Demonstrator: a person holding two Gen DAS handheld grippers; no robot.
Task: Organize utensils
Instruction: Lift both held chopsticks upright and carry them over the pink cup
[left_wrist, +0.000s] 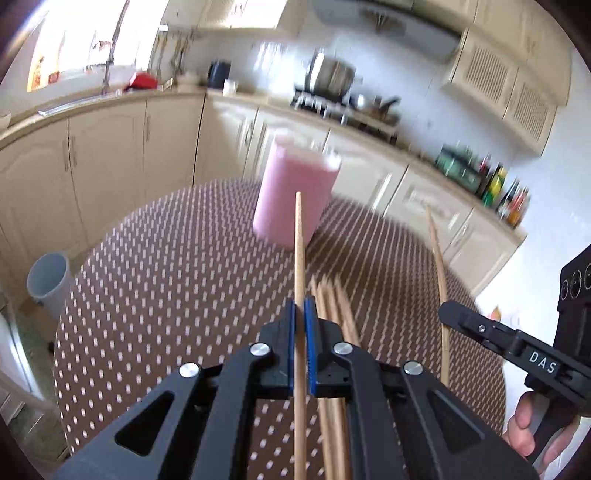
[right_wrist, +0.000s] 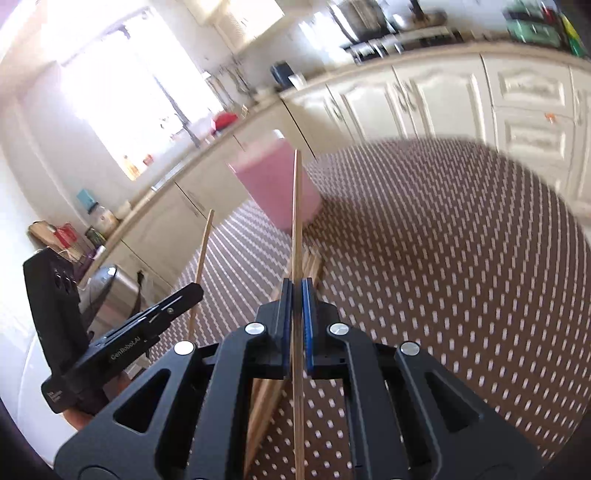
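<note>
Two chopsticks lifted, one per tool. Step in hand, by the look of it: carrying sticks toward pink cup (left_wrist: 295, 195) standing ahead on dotted desk (left_wrist: 166, 288).

Left tool (left_wrist: 300, 314): clamped tight on one chopstick (left_wrist: 299, 240), tip pointing at cup.

Right tool (right_wrist: 296, 295): likewise pinched shut on second chopstick (right_wrist: 296, 206).

Loose bundle of remaining chopsticks (left_wrist: 334, 306) lying on desk beneath tools.

Next move probably needs: tip brought over cup rim, stick tilted downward, then release inside. Risk: long stick striking rim, tipping cup.

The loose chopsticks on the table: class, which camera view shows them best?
The left wrist view. The loose chopsticks fan out beside the left gripper, several tips showing separately. In the right wrist view they are mostly hidden behind the right gripper.
</note>
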